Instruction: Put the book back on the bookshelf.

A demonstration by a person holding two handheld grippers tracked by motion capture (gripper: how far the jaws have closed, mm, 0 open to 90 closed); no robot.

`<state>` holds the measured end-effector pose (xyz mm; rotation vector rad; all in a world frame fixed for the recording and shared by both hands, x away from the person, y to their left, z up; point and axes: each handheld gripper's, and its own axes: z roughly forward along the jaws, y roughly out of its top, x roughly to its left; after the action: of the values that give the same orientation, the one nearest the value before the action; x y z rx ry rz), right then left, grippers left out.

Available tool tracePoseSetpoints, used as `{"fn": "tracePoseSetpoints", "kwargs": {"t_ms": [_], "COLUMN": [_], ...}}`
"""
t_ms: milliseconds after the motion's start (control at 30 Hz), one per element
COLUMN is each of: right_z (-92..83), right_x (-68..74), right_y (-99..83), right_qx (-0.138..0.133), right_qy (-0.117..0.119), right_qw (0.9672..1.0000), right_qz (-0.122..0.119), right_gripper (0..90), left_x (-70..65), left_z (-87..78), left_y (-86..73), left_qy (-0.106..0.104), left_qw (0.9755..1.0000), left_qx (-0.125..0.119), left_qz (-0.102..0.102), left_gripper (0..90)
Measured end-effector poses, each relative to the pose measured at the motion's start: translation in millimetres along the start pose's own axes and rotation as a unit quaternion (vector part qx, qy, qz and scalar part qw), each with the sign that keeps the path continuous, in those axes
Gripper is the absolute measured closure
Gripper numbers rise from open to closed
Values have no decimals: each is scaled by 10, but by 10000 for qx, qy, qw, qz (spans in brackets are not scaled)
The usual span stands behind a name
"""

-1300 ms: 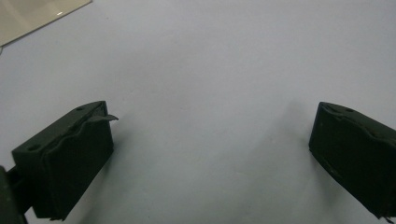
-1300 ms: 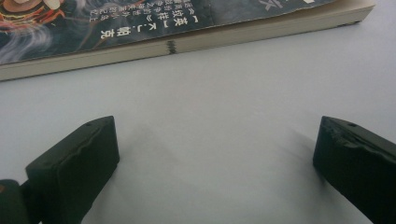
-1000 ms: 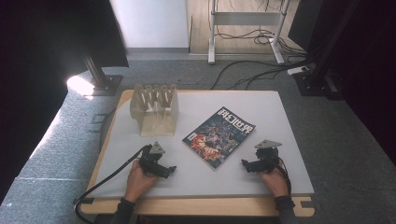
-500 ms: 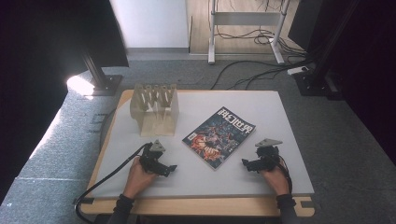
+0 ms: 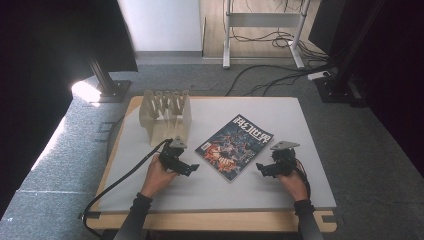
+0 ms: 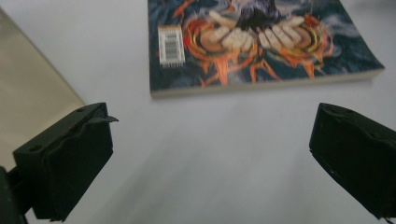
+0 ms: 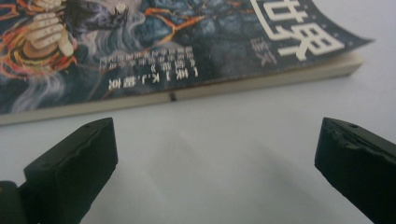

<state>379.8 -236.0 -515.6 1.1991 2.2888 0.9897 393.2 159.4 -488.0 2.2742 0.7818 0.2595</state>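
Observation:
A magazine [image 5: 235,146] with a dark, fiery cover and white characters lies flat and askew in the middle of the white table top [image 5: 280,115]. My left gripper [image 5: 192,168] rests low on the table just left of the magazine's near corner, open and empty. In the left gripper view the magazine [image 6: 252,42] lies a short way ahead of the wide-spread jaws. My right gripper [image 5: 260,167] sits just right of the magazine's near edge, also open and empty. In the right gripper view the magazine's page edge [image 7: 187,91] runs across, close in front of the jaws.
A pale wooden slotted rack [image 5: 166,114] stands at the table's back left; its side [image 6: 32,98] shows at the left of the left gripper view. A black cable [image 5: 117,182] trails from the left gripper over the table's front-left edge. Bare white surface surrounds the magazine.
The left gripper has edged slightly right toward the magazine's near corner. The right gripper and the magazine have stayed put.

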Motion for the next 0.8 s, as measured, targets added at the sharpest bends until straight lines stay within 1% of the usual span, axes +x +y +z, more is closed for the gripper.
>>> {"fn": "tracePoseSetpoints", "kwargs": {"t_ms": [33, 67, 133, 267, 300, 400, 433, 500, 533, 567, 667, 700, 733, 767, 800], "right_z": [0, 16, 34, 81, 81, 134, 169, 191, 243, 261, 333, 333, 393, 414, 414], "right_x": [0, -6, -10, -14, -14, -24, -35, -46, -86, -102, -169, -169, -220, -238, -238], "right_y": [0, 54, 106, 205, 205, 284, 324, 346, 385, 396, 434, 434, 455, 461, 461], "right_qx": [0, -19, -30, -62, -62, -70, -50, -53, -18, -11, 31, 31, 89, 105, 105], "right_qy": [0, 10, 56, 125, 125, 181, 184, 184, 161, 148, 140, 140, 151, 151, 151], "right_qw": [10000, 10000, 9999, 9998, 9998, 9996, 9994, 9994, 9994, 9993, 9993, 9993, 9992, 9992, 9992], "right_qz": [0, -29, -79, -154, -154, -213, -272, -301, -317, -329, -355, -355, -356, -358, -358], "right_gripper": [0, 0, 0, 0, 0, 0, 0, 0, 0, 0, 0, 0, 0, 0, 0], "left_x": [-1, -10, -16, -4, -4, -1, 2, 5, 12, 12, 40, 40, 52, 66, 80], "left_z": [10, 38, 68, 142, 142, 214, 239, 300, 365, 365, 504, 504, 546, 570, 599], "left_y": [40, 117, 191, 331, 331, 430, 460, 507, 536, 536, 534, 534, 521, 512, 500], "left_qy": [8, -9, -17, -35, -35, -64, -72, -50, -62, -62, -108, -108, -57, -34, -26], "left_qw": [10000, 10000, 9999, 9997, 9997, 9996, 9995, 9993, 9993, 9993, 9993, 9993, 9994, 9993, 9992], "left_qx": [-21, -16, -2, 10, 10, 10, 40, 83, 91, 91, 121, 121, 161, 182, 219], "left_qz": [23, 85, 153, 225, 225, 273, 302, 355, 361, 361, 331, 331, 316, 339, 321], "left_gripper": [0, 0, 0, 0, 0, 0, 0, 0, 0, 0, 0, 0, 0, 0, 0]}}
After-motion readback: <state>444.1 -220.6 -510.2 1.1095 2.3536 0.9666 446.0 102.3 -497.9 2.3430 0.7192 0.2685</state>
